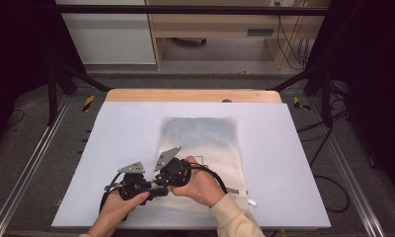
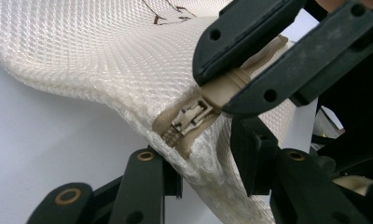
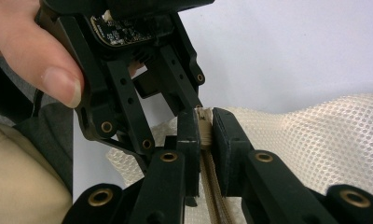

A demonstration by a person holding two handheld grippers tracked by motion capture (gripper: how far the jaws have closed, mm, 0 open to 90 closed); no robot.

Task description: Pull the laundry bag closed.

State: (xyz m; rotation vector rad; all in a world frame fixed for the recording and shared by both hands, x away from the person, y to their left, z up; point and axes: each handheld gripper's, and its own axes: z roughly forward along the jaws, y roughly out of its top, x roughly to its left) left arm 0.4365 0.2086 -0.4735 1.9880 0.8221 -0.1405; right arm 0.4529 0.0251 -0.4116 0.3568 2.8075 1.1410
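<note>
Right claw pinches the mesh bag's zipper pull.

High view: fixed above, facing forward and down over the whole surface. Both gripper views: close-up along their jaws, sharing the mesh bag's zipper corner.

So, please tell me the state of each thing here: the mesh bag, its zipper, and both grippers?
Mesh bag: flat on the table, near corner lifted.
Zipper pull: clamped in the right gripper's jaws, at the bag's corner.
Right gripper: shut on the zipper pull.
Left gripper: jaws astride the bag's corner edge; contact unclear.
</note>
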